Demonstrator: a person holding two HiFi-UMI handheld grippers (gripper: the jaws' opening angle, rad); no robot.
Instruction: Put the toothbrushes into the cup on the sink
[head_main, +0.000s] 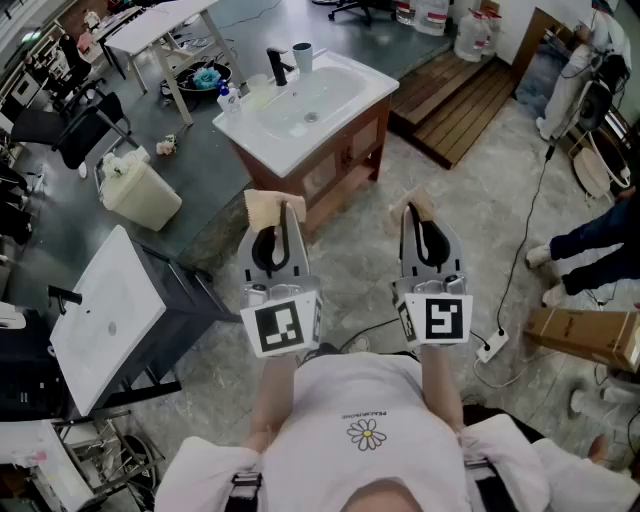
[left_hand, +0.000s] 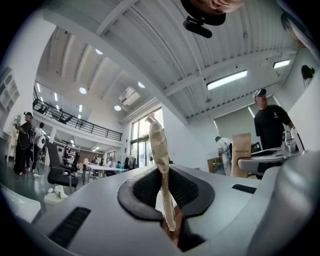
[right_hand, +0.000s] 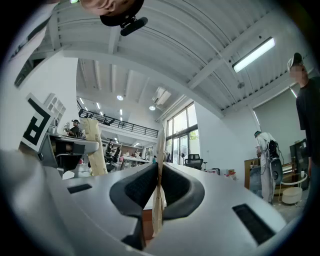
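While the person stands well apart from the sink (head_main: 372, 84), the head view shows the left tool (head_main: 284, 212) gripping the left toothbrush (head_main: 260, 206) and the right tool (head_main: 420, 215) the right toothbrush (head_main: 412, 198), both paper-wrapped, with the cup (head_main: 302, 56) by the tap (head_main: 278, 66) at the sink's far edge. The left gripper view has jaws clamped low on the left toothbrush (left_hand: 161, 160), so it stands up clear (ready, I judge, to go in end first). The right gripper view shows jaws likewise clamped on the right toothbrush (right_hand: 159, 192).
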